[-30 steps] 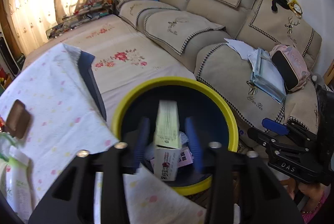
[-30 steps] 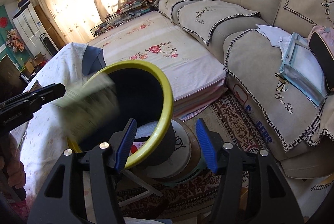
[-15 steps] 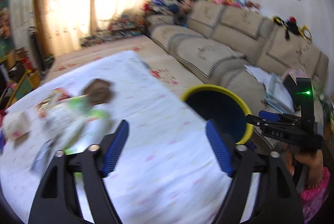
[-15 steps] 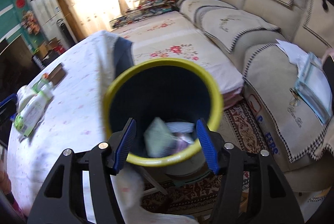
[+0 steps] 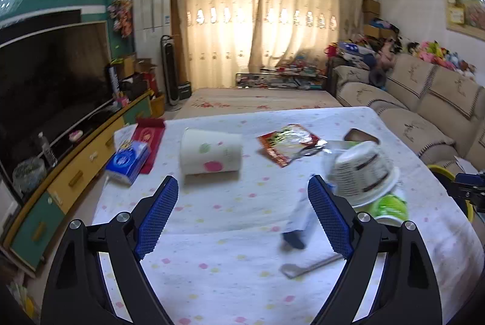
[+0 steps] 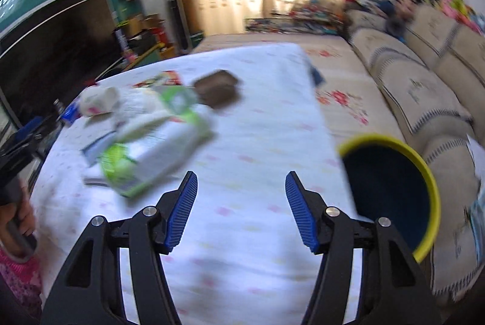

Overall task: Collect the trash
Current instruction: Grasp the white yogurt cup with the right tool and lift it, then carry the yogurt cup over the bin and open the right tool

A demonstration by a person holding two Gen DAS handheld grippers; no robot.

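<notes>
Trash lies on the white dotted tablecloth [image 5: 230,234]: a tipped paper cup [image 5: 211,155], a red snack wrapper [image 5: 288,143], an overturned striped white bowl [image 5: 362,170] on a green-and-white package [image 5: 389,206], and a small blue-and-white box [image 5: 298,225]. My left gripper [image 5: 242,203] hovers above the cloth short of the cup, its jaws opening wide with nothing between them. My right gripper [image 6: 241,203] is open and empty over bare cloth, the package [image 6: 151,149] to its left and the yellow-rimmed bin [image 6: 379,140] beside the table to its right.
A blue tissue pack [image 5: 128,161] and a red packet [image 5: 148,137] lie at the table's left edge, and a brown object [image 5: 360,137] at the far right. A television cabinet [image 5: 75,173] stands on the left and a sofa [image 5: 424,100] on the right. A hand [image 6: 18,222] shows at the left edge.
The left gripper let a carton drop into the bin, then opened wide. Both grippers swung left from the bin to face the table.
</notes>
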